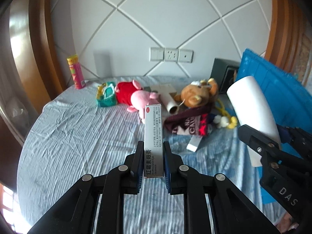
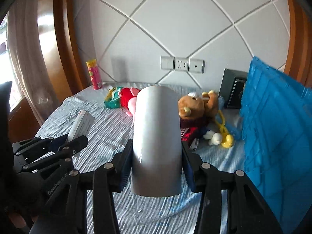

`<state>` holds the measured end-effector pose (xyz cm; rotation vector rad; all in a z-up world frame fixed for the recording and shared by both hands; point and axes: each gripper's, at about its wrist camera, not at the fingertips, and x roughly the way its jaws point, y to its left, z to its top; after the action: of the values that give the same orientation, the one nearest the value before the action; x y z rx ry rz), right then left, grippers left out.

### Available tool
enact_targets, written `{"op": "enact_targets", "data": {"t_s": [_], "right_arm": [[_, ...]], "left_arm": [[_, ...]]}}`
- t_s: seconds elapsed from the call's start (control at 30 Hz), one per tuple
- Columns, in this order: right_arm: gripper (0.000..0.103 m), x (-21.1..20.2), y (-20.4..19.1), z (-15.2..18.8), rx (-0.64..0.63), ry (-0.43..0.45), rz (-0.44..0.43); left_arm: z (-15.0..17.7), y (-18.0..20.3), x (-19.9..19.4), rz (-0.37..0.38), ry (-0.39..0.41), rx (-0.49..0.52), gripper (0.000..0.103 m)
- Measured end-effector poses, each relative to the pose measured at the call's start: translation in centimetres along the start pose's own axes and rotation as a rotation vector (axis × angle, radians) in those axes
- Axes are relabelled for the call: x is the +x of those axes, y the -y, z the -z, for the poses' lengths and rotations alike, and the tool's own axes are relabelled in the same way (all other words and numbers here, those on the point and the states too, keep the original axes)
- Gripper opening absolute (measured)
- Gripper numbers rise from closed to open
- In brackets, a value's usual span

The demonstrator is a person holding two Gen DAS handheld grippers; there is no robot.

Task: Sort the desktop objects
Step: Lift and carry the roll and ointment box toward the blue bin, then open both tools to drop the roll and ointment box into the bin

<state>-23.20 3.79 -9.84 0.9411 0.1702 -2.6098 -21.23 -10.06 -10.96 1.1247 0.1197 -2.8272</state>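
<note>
gripping a slim white and grey carton, the ointment box (image 1: 153,138), upright between the blue pads of the left gripper (image 1: 153,160); chinese characters down its face, small latin print beside them, possibly "erythromycin eye ointment", red oval mark near the top. clamped on a smooth white tube (image 2: 157,136), the right gripper (image 2: 156,165), jaws spread wide around its rounded glossy wall, open end nearest the lens. "das" on the right tool's black arm, "genrobot.ai" on the left one's. below both, crinkled blue striped cloth (image 1: 81,136) over the table. farther back, a maroon knitted scarf (image 1: 187,121) with white letters, only partly legible, under a brown plush bear (image 1: 198,93); a smaller paper roll (image 1: 169,103) lying flat; a pink plush pig (image 1: 134,94) in red; a teal pouch (image 1: 107,95). at right, a ribbed blue crate (image 2: 276,128) hiding part of a dark box (image 2: 232,91). against the padded wall, a pink and yellow canister (image 1: 76,71), upright.
</note>
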Motion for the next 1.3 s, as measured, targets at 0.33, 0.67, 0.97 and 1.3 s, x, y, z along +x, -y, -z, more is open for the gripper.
{"op": "enact_targets", "data": {"t_s": [0.33,0.67,0.97,1.3], "right_arm": [[0.046,-7.6,1.5,-0.7,0.02,0.08,0.078],[0.046,-17.0,12.4,0.4,0.101,0.181,0.23],[0.046,-23.1,27.1,4.1,0.168,0.175,0.354],[0.046,-23.2,39.3,9.5,0.245,0.037,0.365]], "left_arm": [[-1.6,2.9,-4.9,0.087,0.088,0.033,0.017],[-3.8,15.3,-9.4,0.229,0.19,0.136,0.017],[-3.9,31.4,-10.5,0.337,0.18,0.204,0.017],[-1.7,44.7,-8.7,0.34,0.036,0.303,0.017]]}}
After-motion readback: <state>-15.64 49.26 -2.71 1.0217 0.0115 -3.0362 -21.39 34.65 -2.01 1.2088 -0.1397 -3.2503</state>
